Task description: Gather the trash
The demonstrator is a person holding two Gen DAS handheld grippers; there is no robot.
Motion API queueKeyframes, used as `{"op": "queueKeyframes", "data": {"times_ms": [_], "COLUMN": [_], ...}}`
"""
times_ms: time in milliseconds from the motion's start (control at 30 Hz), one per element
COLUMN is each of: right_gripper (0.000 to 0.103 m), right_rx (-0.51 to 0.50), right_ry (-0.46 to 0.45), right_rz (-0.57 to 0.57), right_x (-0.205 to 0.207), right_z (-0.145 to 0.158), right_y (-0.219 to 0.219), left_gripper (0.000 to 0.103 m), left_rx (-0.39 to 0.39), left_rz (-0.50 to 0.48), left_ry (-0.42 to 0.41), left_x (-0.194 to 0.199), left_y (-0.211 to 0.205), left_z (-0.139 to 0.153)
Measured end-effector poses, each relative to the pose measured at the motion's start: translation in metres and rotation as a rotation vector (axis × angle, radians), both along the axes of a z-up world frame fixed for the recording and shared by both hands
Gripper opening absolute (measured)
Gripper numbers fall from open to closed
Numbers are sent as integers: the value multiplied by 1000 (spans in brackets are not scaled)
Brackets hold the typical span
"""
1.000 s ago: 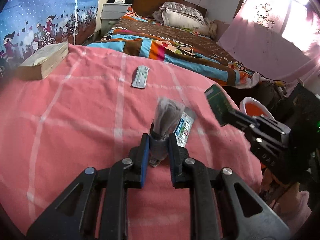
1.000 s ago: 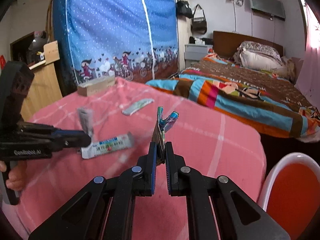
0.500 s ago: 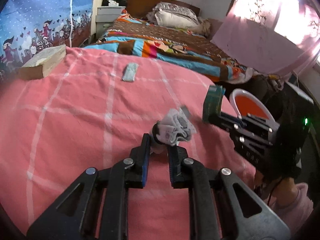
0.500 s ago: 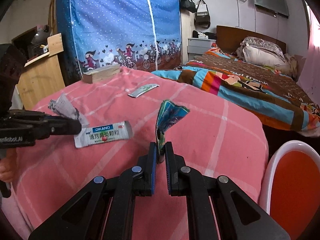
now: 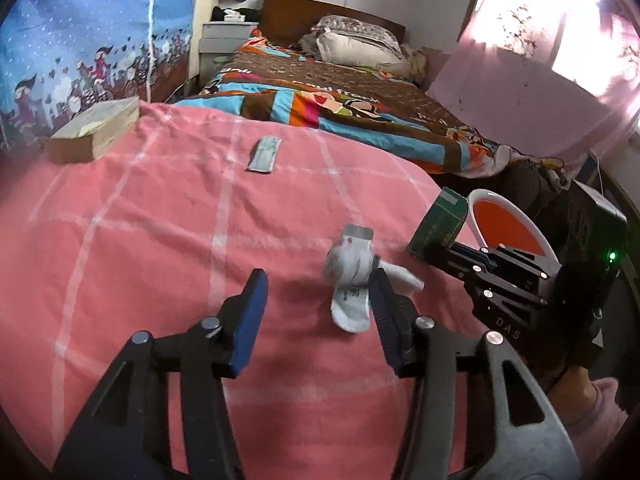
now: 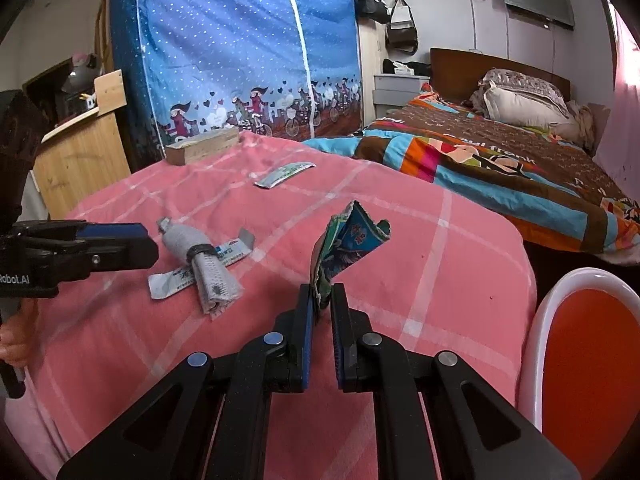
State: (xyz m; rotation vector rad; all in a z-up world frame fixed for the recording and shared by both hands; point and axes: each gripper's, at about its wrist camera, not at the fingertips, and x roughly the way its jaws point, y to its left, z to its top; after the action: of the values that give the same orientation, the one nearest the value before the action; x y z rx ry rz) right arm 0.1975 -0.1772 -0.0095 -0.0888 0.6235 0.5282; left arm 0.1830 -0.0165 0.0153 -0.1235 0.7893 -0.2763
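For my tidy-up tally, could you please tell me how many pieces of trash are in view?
4: a green-blue wrapper in the right gripper, a grey roll lying across a white sachet, and a far sachet. None looks hidden.

Few readable marks in the room

At the left edge of the right wrist view we read "Robot.AI" in white on the black body of the left gripper (image 6: 108, 238). In the left wrist view, lower right, we make out "DAS" on the dark frame of the right gripper (image 5: 440, 236). On the brown band of the bedspread (image 6: 520, 160), right of centre, we read "paul frank". The white sachet (image 6: 224, 256) carries print too small to read.
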Motion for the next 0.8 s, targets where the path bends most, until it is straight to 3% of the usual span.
{"op": "queueKeyframes", "data": {"times_ms": [133,233,367,533,633,800], "right_gripper": [8,8,7,7,7,7], "right_rx": [20,48,61,72,85,126], "right_ry": [9,27,35,13,-49,-246], "right_rz": [-15,-17,-11,-13,-18,-49], "right_x": [3,7,7,3,-5,-31], "right_z": [0,-1,0,2,10,37], "right_y": [-5,-8,-10,-11,-14,-25], "left_gripper": [51,35,32,28,28,28], "left_rx": [15,10,30,-1,-38,-109], "left_rz": [-27,-56,-60,-41,-10,46], "left_ry": [-6,5,-12,-44,-103,-260], "left_x": [7,9,4,-4,-12,-24], "left_y": [-7,-13,-16,-12,-7,-13], "left_z": [-3,-5,-6,-2,8,33]}}
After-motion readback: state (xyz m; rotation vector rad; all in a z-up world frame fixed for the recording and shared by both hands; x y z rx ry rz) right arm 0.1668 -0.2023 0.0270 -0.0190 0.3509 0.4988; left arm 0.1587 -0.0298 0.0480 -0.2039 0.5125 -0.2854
